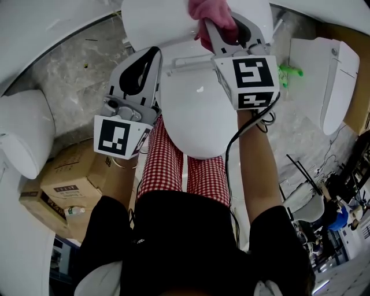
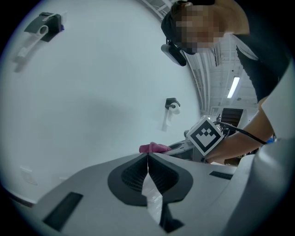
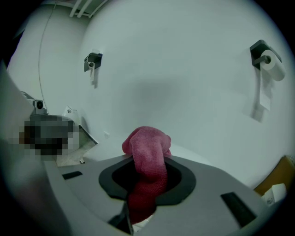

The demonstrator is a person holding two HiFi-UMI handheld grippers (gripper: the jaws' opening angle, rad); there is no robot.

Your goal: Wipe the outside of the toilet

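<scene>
In the head view, the person stands over the toilet [image 1: 195,118], whose lid is down. The right gripper [image 1: 222,32] reaches to the toilet's rear edge, where the lid meets the back part, and carries a pink cloth [image 1: 209,13] at its tip. The left gripper [image 1: 154,53] hangs beside the lid's left edge, with nothing in it that I can see. A cardboard box [image 1: 68,173] sits on the floor to the left.

In the left gripper view, the left gripper [image 2: 147,155] has its jaws pressed together with nothing between them. The cloth [image 2: 154,148] shows just beyond.

In the right gripper view, the right gripper [image 3: 148,162] has its jaws clamped on the cloth [image 3: 146,140], which bunches out past the tips towards a white wall. I cannot tell whether the cloth touches the porcelain.

The wiping step seems to be at the rear top. The next move likely calls for pressing the cloth flat and drawing it along the rear edge, then down the sides.
</scene>
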